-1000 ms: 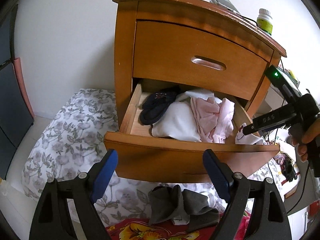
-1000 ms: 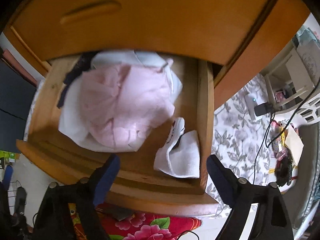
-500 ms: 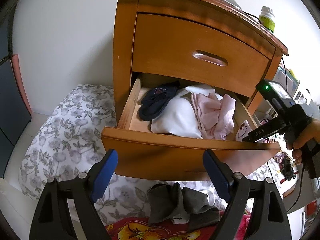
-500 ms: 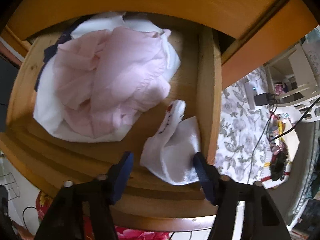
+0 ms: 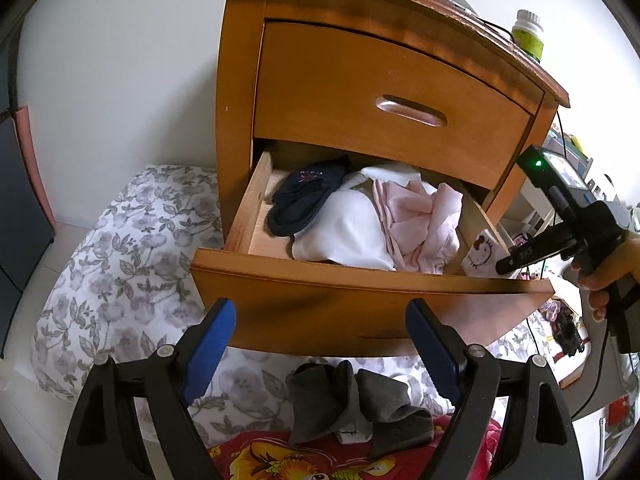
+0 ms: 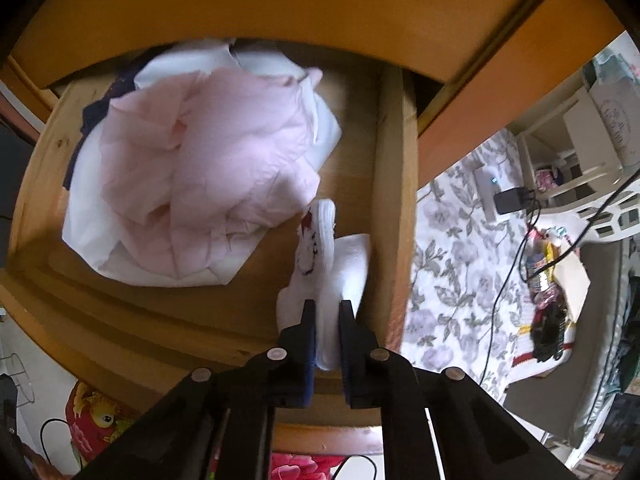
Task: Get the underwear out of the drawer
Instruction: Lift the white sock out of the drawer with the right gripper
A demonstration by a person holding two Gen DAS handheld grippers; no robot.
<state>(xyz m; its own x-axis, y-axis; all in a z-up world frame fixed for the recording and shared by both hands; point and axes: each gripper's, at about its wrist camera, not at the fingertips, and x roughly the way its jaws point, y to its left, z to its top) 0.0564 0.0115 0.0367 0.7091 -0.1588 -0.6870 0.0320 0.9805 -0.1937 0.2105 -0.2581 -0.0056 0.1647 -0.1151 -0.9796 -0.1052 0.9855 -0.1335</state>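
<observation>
Underwear point(image 6: 344, 268): small white folded piece with a red-and-black cartoon print, lying in the front right corner of the open drawer point(image 6: 390, 184), against its right side wall. Also visible from the left wrist view point(image 5: 482, 254), at the drawer's right end.

Right gripper point(image 6: 327, 312): pointing steeply down into the drawer; jaws have just been closing and now pinch the near edge of the white underwear between the pads.

Left gripper point(image 5: 318, 344): jaws wide apart, nothing between them, held in front of the drawer's front panel.

Pink garment point(image 6: 208, 176): crumpled, middle of the drawer, left of the underwear, lying on a white garment point(image 6: 92, 232).

Dark navy garment point(image 5: 304, 200): left end of the drawer.

Nightstand point(image 5: 360, 92): wooden, upper drawer closed.

Grey socks point(image 5: 352, 408): below the drawer front, on a floral sheet point(image 5: 120, 272).
</observation>
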